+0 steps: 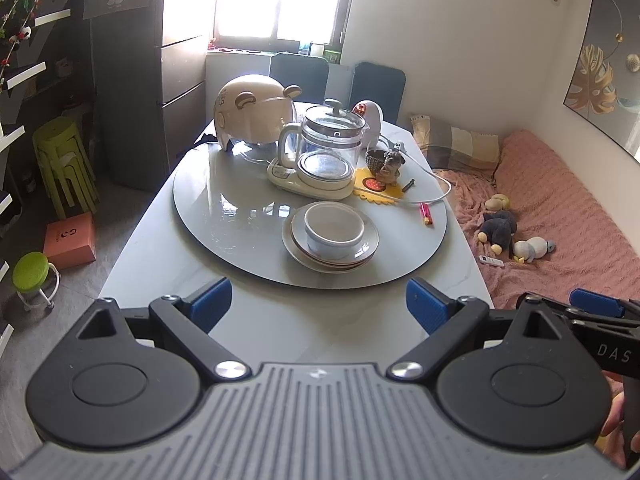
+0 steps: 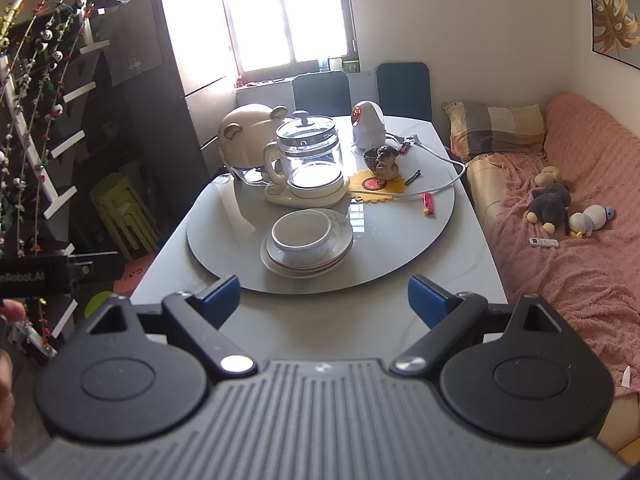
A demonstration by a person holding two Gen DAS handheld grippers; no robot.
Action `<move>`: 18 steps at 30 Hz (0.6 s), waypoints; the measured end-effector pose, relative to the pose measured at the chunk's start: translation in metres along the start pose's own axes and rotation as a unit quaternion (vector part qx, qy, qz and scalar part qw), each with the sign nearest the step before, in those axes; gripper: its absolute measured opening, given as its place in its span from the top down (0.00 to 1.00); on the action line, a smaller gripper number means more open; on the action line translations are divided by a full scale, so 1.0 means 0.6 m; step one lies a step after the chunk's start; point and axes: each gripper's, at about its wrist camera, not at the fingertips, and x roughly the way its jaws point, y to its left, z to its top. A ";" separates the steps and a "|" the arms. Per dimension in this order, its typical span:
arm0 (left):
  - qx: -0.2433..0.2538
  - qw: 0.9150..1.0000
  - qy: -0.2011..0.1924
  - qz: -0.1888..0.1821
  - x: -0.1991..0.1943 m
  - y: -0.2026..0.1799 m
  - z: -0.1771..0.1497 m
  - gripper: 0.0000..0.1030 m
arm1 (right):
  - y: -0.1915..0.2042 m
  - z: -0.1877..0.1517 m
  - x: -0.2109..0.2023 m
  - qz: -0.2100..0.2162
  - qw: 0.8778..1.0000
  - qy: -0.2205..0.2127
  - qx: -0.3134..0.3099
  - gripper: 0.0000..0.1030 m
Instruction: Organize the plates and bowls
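Pale grey stone tops the bench (image 1: 256, 332), and a round grey turntable (image 1: 224, 216) lies on it. At the turntable's near edge sits a stack of plates (image 1: 362, 254) with a white bowl (image 1: 334, 232) resting on top, just in front of a glass kettle (image 1: 326, 148). Left gripper (image 1: 319, 305) and right gripper (image 2: 324, 300) both hang over the bench's near edge, well apart from the stack, fingers (image 1: 212, 300) spread wide and holding nothing.
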 end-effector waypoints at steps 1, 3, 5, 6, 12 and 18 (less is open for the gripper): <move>0.002 1.000 0.000 0.000 0.000 -0.001 0.000 0.07 | 0.000 0.000 -0.001 -0.001 1.000 -0.001 0.000 0.10; 0.003 1.000 0.000 0.001 0.000 -0.003 -0.001 0.07 | 0.000 -0.002 -0.003 -0.001 1.000 -0.001 0.001 0.10; 0.004 1.000 0.001 -0.001 -0.001 -0.003 -0.001 0.07 | 0.000 -0.001 -0.002 0.000 1.000 0.001 0.002 0.10; 0.005 1.000 0.001 0.000 -0.001 -0.004 -0.001 0.07 | 0.000 0.000 -0.001 -0.002 1.000 0.002 0.004 0.10; 0.006 1.000 -0.003 -0.007 -0.003 -0.005 -0.003 0.07 | 0.002 0.001 0.000 -0.001 1.000 0.004 0.004 0.10; 0.010 1.000 -0.001 -0.007 -0.004 -0.006 -0.007 0.07 | 0.002 -0.001 0.000 0.002 1.000 0.006 -0.001 0.10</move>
